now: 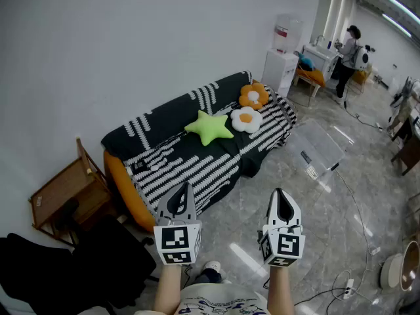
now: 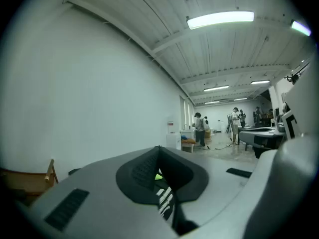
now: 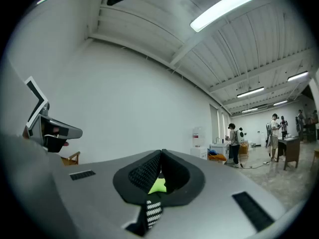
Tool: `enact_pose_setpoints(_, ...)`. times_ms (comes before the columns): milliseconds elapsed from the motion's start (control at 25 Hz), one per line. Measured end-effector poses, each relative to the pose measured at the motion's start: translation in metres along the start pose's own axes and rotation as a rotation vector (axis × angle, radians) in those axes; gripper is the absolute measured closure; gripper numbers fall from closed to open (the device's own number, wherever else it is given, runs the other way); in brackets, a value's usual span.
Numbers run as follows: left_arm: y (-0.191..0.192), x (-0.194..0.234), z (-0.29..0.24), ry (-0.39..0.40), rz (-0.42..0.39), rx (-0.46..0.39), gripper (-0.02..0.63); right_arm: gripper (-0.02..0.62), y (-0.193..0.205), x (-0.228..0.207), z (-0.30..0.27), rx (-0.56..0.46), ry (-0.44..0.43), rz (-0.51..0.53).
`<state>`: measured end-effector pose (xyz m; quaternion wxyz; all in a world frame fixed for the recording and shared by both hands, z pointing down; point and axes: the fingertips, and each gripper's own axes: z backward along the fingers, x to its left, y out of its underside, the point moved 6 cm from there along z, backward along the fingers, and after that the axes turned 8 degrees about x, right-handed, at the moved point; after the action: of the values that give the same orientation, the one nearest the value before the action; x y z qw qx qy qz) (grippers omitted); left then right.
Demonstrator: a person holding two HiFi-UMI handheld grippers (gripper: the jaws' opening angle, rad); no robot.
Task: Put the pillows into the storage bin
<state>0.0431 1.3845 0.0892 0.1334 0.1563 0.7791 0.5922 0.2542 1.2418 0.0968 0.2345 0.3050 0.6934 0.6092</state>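
Fingers [image 2: 142,171] on your L gripper [image 1: 186,186], R gripper [image 1: 281,193] are pressing together, empty; 3 plush pillows [image 1: 246,119] are lying on striped sofa [image 1: 177,159], clear plastic bin [image 1: 315,151] unfilled.

Sofa [image 1: 164,120]: along the wall.
On its seat: star pillow [image 1: 210,127]; flower pillow [image 1: 246,119] just right of it; second flower pillow [image 1: 253,96] behind that, against the backrest.
Storage bin [image 1: 321,146]: on the floor, right of the sofa.
Wooden chair [image 1: 65,195]: at the sofa's left end.
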Motion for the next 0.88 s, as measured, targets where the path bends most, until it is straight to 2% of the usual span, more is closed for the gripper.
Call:
enact_pose_setpoints(360,0.0,-0.003,-0.006,0.009,-0.002,0.006,0.593,0.584,0.004,-0.005,-0.005,0.002,0.018,-0.006)
enact_pose_setpoints(560,0.001,0.004,-0.02,0.009,0.003,0.014,0.593,0.581,0.005,-0.003,-0.02,-0.006,-0.007,-0.026)
enact_pose_setpoints(600,0.002,0.007,-0.023,0.007,0.004,0.016,0.593,0.556,0.005,-0.001,-0.024,-0.007,-0.02,-0.026)
enact_pose_setpoints(680,0.004,0.013,-0.03,0.005,0.007,0.019,0.592,0.439,0.005,0.003,-0.034,-0.007,-0.041,-0.027)
enact_pose_setpoints(880,0.009,0.031,-0.048,0.002,0.01,0.021,0.592,0.325,0.011,0.014,-0.057,0.001,-0.064,-0.033)
